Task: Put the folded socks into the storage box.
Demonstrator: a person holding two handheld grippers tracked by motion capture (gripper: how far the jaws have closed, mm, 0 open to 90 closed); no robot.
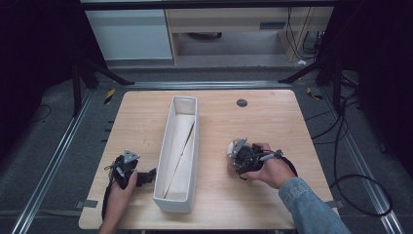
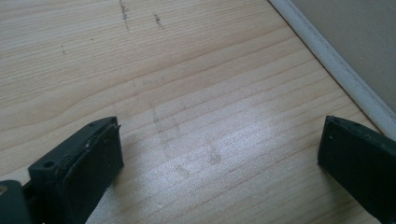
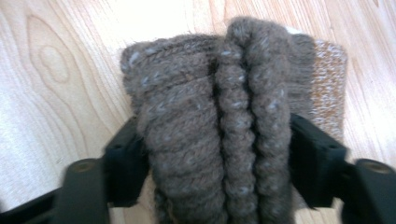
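1. Left tongs: near the table's front-left corner, held in the person's left hand, pointing toward the long box. In the left gripper view the two black jaws stand wide apart over bare wood, with nothing between them; the tongs are open. The box's white wall runs just beyond the jaw at the right of that view.

2. White box: a long, narrow, open-topped container lying left of the table's middle, its length running from near the front edge toward the back edge. Pale folded sheets or cloth lie inside (which of the two cannot be told).

3. Small dark round mark: set in the tabletop near the back edge, right of the box.

4. Knitted bundle: brown ribbed wool, rolled or folded, with a lighter orange-flecked patch showing at its side in the right gripper view. It sits on the wood in the right half of the table, nearer the front edge, well apart from the box.

5. Right tongs: held in the person's right hand (denim sleeve behind it), angled down onto the bundle. Both black jaws press against the sides of the wool; the tongs are clamped on it.
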